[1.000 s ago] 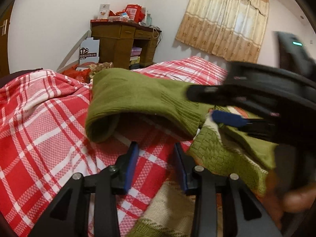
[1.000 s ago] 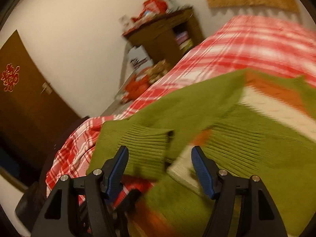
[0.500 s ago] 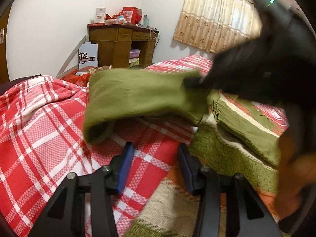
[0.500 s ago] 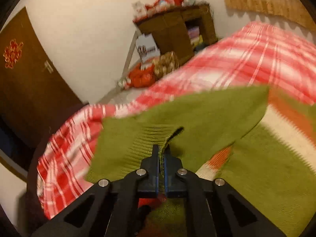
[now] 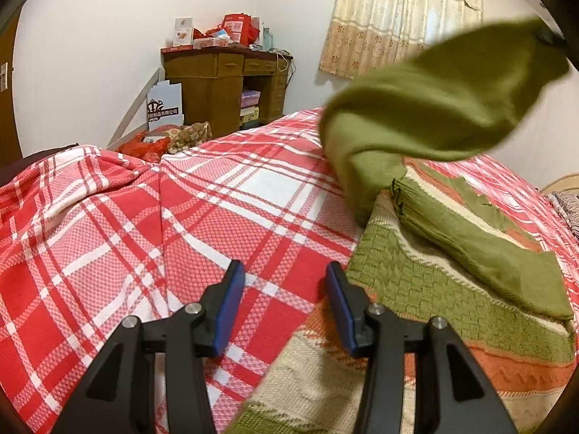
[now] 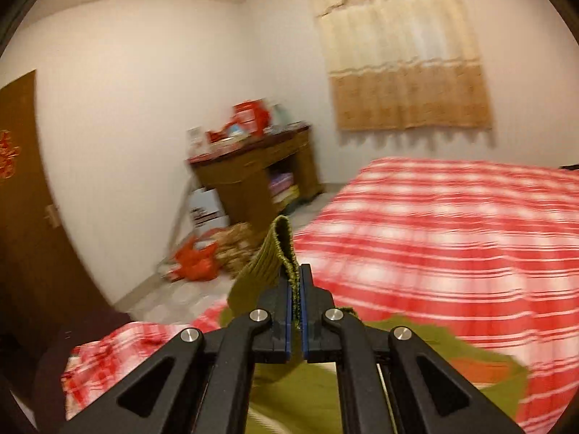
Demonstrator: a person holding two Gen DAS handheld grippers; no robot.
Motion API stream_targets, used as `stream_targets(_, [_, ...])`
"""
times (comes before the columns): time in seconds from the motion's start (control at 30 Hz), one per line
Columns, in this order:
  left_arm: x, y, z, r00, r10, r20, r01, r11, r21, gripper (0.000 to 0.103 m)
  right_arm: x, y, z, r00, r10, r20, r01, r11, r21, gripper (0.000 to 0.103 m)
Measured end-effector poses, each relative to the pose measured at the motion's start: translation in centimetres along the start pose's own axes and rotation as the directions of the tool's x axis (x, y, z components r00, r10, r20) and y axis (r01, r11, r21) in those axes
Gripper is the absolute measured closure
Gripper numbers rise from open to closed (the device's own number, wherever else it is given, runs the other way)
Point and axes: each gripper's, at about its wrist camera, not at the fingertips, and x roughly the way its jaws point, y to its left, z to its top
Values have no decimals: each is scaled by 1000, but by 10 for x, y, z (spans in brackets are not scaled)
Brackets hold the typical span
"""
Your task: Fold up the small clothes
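Lifted clear of the bed since a second ago, the olive sleeve point(image 5: 434, 108) now arcs high across the left wrist view, its ribbed cuff point(image 6: 277, 260) pinched between the closed pads of the right gripper point(image 6: 296, 289), which a second ago stood open around it. The rest of the green, cream and orange striped sweater point(image 5: 434, 289) lies flat on the red-and-white plaid bedspread point(image 5: 144, 224), its other sleeve point(image 5: 481, 249) folded across the body. The left gripper point(image 5: 284, 303) hovers low over the bedspread at the sweater's near edge, its blue pads point(image 5: 229, 303) parted with only plaid cloth showing between them; the right pad sits just beside the knit hem, whether touching it cannot be told. Beyond the bed stand a cluttered wooden desk point(image 5: 224, 72), a white printed box point(image 5: 164, 106) and patterned beige curtains point(image 5: 398, 18). A dark door point(image 6: 21, 199) shows at left in the blurred right wrist view.
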Motion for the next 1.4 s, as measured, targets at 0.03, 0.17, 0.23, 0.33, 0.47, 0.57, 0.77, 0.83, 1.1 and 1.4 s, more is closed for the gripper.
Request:
stream_targets(0.03, [1,-1,0,1000,2,0,-2,1000,2,54,-5,-12,-1,1000,-20,-2,20,1000,18,100])
stream_targets(0.17, [3,2,2,1000,13,-2,-13,1000,11,54,-21,-60,-17,992,-126,-31,128,990,64,100])
stream_targets(0.23, [4,1,2,1000,17,-2,-17,1000,13,54,-26,-89,-31,983,-173,-63,179,979,102,100])
stream_targets(0.33, [5,-1,2,1000,24,-3,-24,1000,19,53,-31,-129,-60,969,-215,-123,234,957,170,100])
stream_targets(0.47, [6,-2,2,999,33,-3,-33,999,25,53,-31,-168,-104,945,-254,-206,298,927,227,100])
stream_targets(0.57, [6,-1,2,999,36,-4,-35,999,26,53,-23,-190,-142,930,-242,-276,318,907,277,100])
stream_targets(0.77, [9,-1,2,999,46,-4,-45,998,35,53,-7,-214,-192,919,-198,-340,320,879,353,99])
stream_targets(0.83, [9,-1,2,999,45,-5,-45,998,35,53,-18,-222,-193,925,-200,-322,325,855,404,98])
stream_targets(1.1, [9,-3,2,999,53,-4,-53,998,42,52,-72,-192,-174,913,-337,-232,399,858,324,98])
stream_targets(1.4, [9,-4,1,998,61,-6,-61,997,48,52,-2,-153,-201,891,-279,-359,348,926,146,98])
